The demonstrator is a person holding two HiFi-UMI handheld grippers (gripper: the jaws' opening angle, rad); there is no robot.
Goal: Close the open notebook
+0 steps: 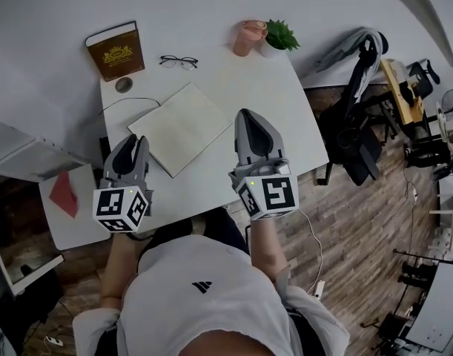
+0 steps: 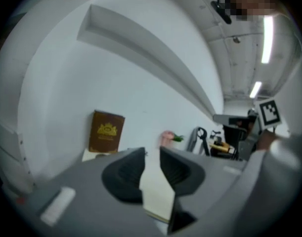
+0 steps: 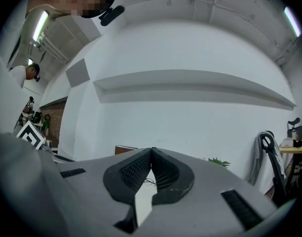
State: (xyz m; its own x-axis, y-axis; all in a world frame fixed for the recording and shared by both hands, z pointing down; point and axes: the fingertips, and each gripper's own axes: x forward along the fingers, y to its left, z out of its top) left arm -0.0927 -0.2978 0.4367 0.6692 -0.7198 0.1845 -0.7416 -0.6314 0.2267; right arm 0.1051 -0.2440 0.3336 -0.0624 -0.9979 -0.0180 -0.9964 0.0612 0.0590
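On the white desk (image 1: 245, 80) a notebook (image 1: 180, 128) lies before the left tongs (image 1: 135, 141), spread, and right tongs (image 1: 245, 114), pressed together.

Head view overhead, gripper views level (desk (image 1: 233, 80) shared)

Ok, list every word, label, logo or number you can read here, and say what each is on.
No text reads clearly.
Brown book: gold crest and lettering on the cover, too small to read.
White shirt: a dark striped logo, no words.
Left marker cube, right marker cube: black-and-white square markers, no letters.
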